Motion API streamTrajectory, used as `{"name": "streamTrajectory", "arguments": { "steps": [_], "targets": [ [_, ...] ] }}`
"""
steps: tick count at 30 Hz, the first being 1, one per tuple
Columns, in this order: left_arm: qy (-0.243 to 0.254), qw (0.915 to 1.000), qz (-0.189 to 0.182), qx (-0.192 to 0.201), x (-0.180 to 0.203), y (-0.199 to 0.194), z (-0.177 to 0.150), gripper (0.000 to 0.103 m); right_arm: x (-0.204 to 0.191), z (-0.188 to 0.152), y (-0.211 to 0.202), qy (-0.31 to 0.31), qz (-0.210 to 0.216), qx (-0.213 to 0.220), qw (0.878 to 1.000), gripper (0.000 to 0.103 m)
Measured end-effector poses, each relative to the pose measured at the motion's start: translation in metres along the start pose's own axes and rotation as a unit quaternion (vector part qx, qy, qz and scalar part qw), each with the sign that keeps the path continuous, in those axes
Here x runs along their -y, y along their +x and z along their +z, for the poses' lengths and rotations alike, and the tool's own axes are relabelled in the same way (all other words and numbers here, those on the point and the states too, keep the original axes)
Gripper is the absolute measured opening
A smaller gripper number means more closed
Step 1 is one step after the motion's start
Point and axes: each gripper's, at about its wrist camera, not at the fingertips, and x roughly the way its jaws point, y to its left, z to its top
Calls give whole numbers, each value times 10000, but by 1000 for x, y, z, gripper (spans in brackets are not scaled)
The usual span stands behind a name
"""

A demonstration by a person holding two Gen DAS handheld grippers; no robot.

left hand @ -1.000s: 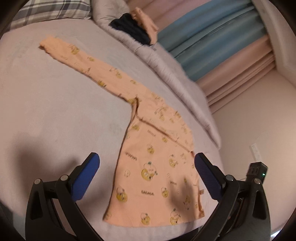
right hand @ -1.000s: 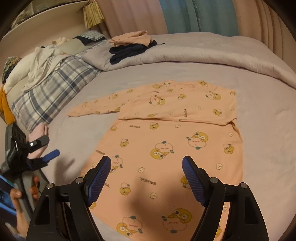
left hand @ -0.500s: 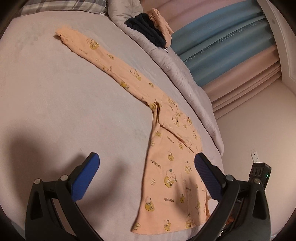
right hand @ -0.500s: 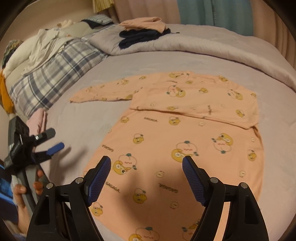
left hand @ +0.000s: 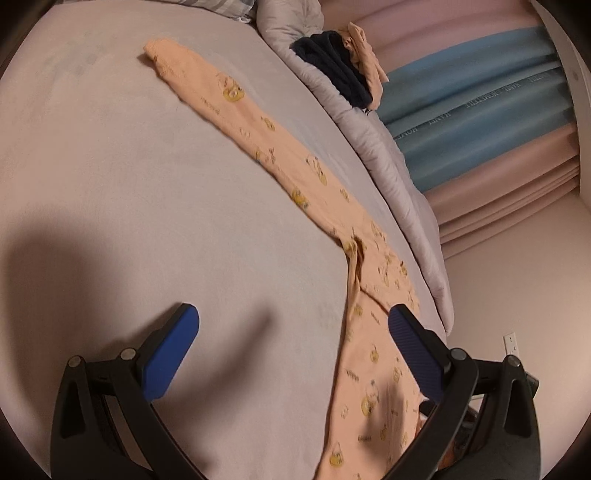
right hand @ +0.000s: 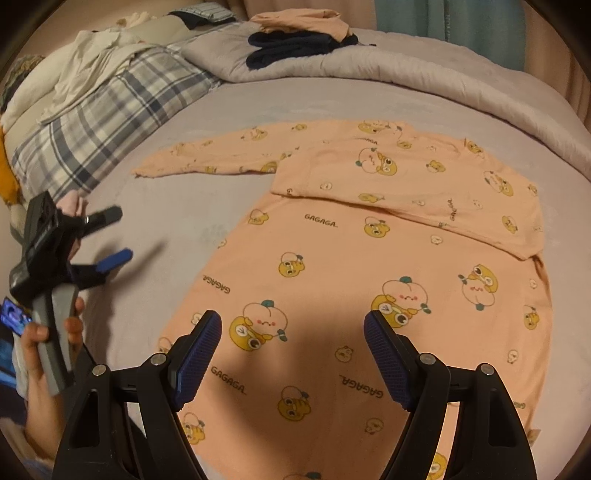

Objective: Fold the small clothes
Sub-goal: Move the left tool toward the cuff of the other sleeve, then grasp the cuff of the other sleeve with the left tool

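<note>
On the bed (right hand: 229, 110) lies the peach shirt (right hand: 369, 280), one sleeve already folded across, the other stretching toward ten o'clock; both grippers, left gripper (left hand: 293, 341) and right gripper (right hand: 291, 354), hover fingers spread, likely for that sleeve.

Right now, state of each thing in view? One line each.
peach shirt: flat on the bed, one sleeve folded across the chest, other sleeve stretched out.
left gripper: open, empty, above bare sheet beside the shirt.
right gripper: open, empty, over the shirt's lower part.
dark garment: folded, on the duvet.
peach garment: folded, on top of the dark one.
</note>
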Motion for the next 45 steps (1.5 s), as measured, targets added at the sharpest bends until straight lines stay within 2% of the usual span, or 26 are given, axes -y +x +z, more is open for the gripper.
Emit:
{"name": "streamTrajectory", "arguments": {
  "steps": [8,15,19,22,25,32,35,37,39,41,45],
  "targets": [
    [27,9998,116,168,-12,14,31,103,1,2,9,11,-83,-137,9999,79],
    [-548,9971,-365,385,-32,22,73,103,7,5,12,54,-121,-117,9998,79],
    [-949,9925,-504,579,-47,30,104,103,12,5,17,107,-109,-174,9997,79],
    [-1120,9901,-613,584,-56,38,123,103,16,5,18,107,-138,-176,9997,79],
    [-1211,9893,-575,577,-61,46,143,102,21,8,20,161,-118,-169,9997,79],
    [-1554,9836,-282,869,-70,54,171,101,30,9,27,241,-60,-178,9995,79],
    [-1667,9813,28,960,-71,52,172,88,36,8,29,295,-49,-164,9994,79],
    [-1719,9793,176,1058,-72,49,167,72,43,7,32,403,-9,-218,9989,79],
    [-1820,9770,258,1079,-78,46,161,48,46,7,33,449,7,-235,9987,79],
    [-1975,9733,281,1135,-88,42,156,34,47,8,33,438,30,-216,9988,79],
    [-2077,9704,378,1172,-94,39,158,17,48,8,34,436,93,-202,9988,79]
  ]
}}
